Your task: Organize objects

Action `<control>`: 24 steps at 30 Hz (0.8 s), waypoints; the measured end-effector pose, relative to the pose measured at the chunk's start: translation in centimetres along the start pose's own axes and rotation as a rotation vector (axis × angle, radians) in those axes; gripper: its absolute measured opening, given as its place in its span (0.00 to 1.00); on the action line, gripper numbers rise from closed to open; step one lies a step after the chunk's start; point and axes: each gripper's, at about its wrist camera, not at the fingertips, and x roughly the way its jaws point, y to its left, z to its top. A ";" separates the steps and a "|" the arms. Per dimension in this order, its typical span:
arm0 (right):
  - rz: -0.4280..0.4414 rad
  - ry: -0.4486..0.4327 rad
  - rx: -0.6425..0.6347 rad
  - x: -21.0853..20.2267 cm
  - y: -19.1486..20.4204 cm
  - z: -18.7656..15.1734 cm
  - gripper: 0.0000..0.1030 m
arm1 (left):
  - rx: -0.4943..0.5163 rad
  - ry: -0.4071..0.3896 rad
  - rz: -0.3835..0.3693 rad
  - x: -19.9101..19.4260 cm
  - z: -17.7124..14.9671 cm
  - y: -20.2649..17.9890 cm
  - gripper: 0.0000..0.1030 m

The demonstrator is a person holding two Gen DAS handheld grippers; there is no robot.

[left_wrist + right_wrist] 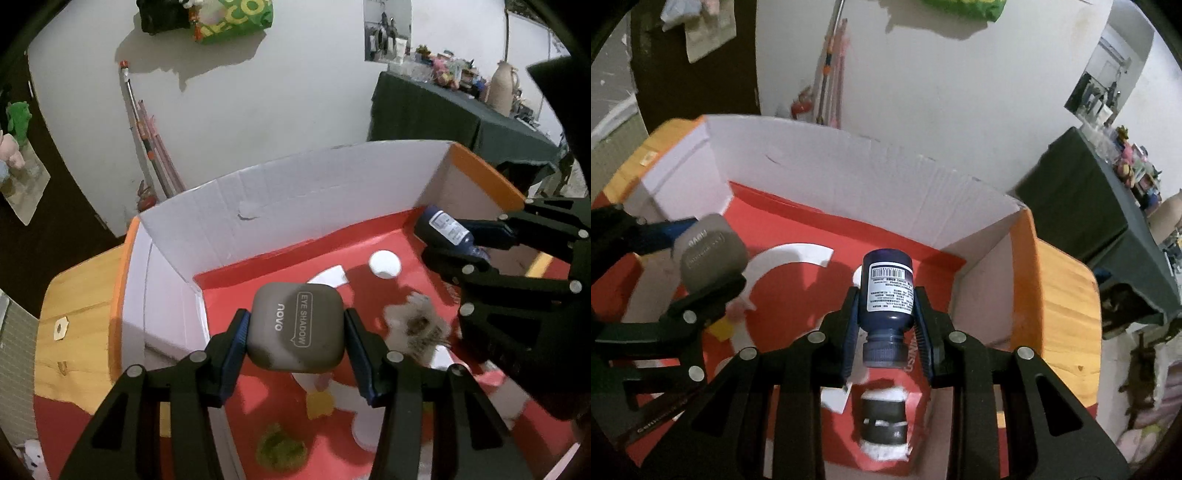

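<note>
My left gripper [295, 332] is shut on a grey eye shadow case [297, 326] and holds it above the red floor of an open cardboard box [288, 192]. My right gripper [886, 317] is shut on a dark blue bottle [886, 295] with a white label, held base forward over the box's right end. The bottle also shows in the left wrist view [448, 230], and the case in the right wrist view [709, 254]. The box [905, 192] has white walls and orange flaps.
In the box lie a white round lid [385, 263], a fluffy grey puff [417, 328], a yellow piece [319, 404], a green fuzzy thing [280, 448] and a dark roll [884, 424]. The box sits on a wooden table [77, 332]. A dark-clothed table [461, 114] stands behind.
</note>
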 end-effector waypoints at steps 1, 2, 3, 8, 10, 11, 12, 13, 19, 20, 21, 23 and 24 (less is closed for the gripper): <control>-0.007 0.014 -0.001 0.6 -0.1 0.2 0.26 | -0.004 0.005 0.010 0.5 0.2 0.0 0.51; -0.013 0.025 -0.003 1.0 -0.1 0.2 0.26 | -0.004 0.013 0.015 0.9 0.3 0.0 0.51; -0.022 0.036 -0.004 1.6 -0.2 0.3 0.26 | -0.006 0.026 0.018 1.5 0.4 0.1 0.51; -0.029 0.079 0.005 3.4 -0.6 0.4 0.26 | -0.037 0.076 0.006 3.7 0.4 0.4 0.51; -0.024 0.100 0.011 4.3 -0.8 0.3 0.26 | -0.031 0.089 0.015 4.4 0.3 0.2 0.51; -0.026 0.108 0.011 4.6 -0.9 0.2 0.26 | -0.030 0.094 0.020 4.7 0.3 0.2 0.51; -0.030 0.113 0.008 4.9 -0.9 0.2 0.26 | -0.031 0.096 0.022 4.9 0.3 0.2 0.51; -0.035 0.118 -0.001 5.1 -0.8 0.2 0.26 | -0.032 0.099 0.024 5.1 0.3 0.2 0.51; -0.068 0.149 -0.039 6.3 -0.6 0.1 0.26 | -0.034 0.115 0.047 5.9 0.3 0.5 0.51; -0.070 0.149 -0.039 6.3 -0.4 0.1 0.26 | -0.035 0.118 0.050 6.1 0.3 0.6 0.51; -0.074 0.151 -0.042 6.3 -0.5 0.1 0.26 | -0.039 0.124 0.049 6.2 0.2 0.7 0.51; -0.070 0.153 -0.041 6.4 -0.5 0.1 0.26 | -0.049 0.134 0.043 6.5 0.1 1.0 0.51; -0.067 0.155 -0.039 6.3 -0.6 0.0 0.26 | -0.053 0.138 0.041 6.6 -0.1 1.0 0.51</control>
